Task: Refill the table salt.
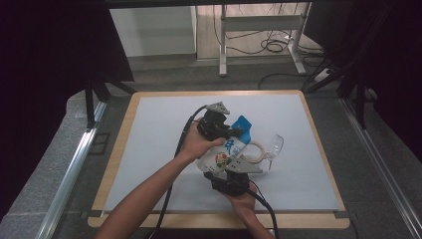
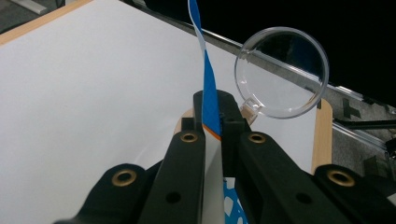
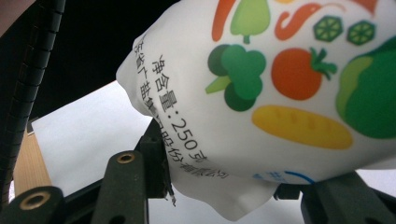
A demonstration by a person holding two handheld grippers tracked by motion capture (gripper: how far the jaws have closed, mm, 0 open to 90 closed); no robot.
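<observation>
Holding a soft white bag up over the middle of the white surface, between two grippers. Pinching the thin blue top edge flat in the left gripper, jaws squeezed tight on it. Hugging the fat bottom of the bag (the part with the veggie pictures) in the right gripper, jaws partway apart and pressing both sides. Looking squishy and likely full of something loose, so probably sagging and sliding if grabbed in the middle; gripping the flat top seam and the bottom seems safest. Sitting just past the bag: a clear plastic jar with its round lid flipped open and a pale ring at its mouth, light and easy to knock over.
</observation>
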